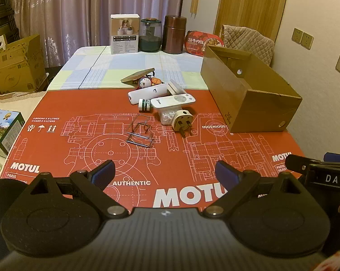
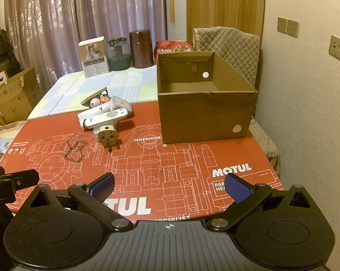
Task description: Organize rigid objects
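While my left hand-held gripper (image 1: 165, 174) hovers spread wide and empty, the heaped white plastic remote control (image 1: 173, 101) and beige three-pin plug adapter (image 1: 184, 120) could scatter if nudged. From the right view, my right hand-held gripper (image 2: 170, 186), equally agape, risks snagging the thin bent-wire frame (image 2: 73, 150) short of the open brown cardboard box (image 2: 203, 110).

- Mauve, faintly patterned curtains (image 1: 79, 11) hang across the far wall, fully drawn.
- A warm wood-grain door panel (image 2: 224, 11) stands to their right.
- The cream textured side wall (image 2: 305, 90) carries beige socket plates (image 2: 287, 27).
- A chair draped in a beige quilted cover (image 2: 228, 43) sits at the table's far right corner.
- Brown cardboard cartons (image 1: 16, 65) are stacked on the left.
- Light is dim and yellowish.
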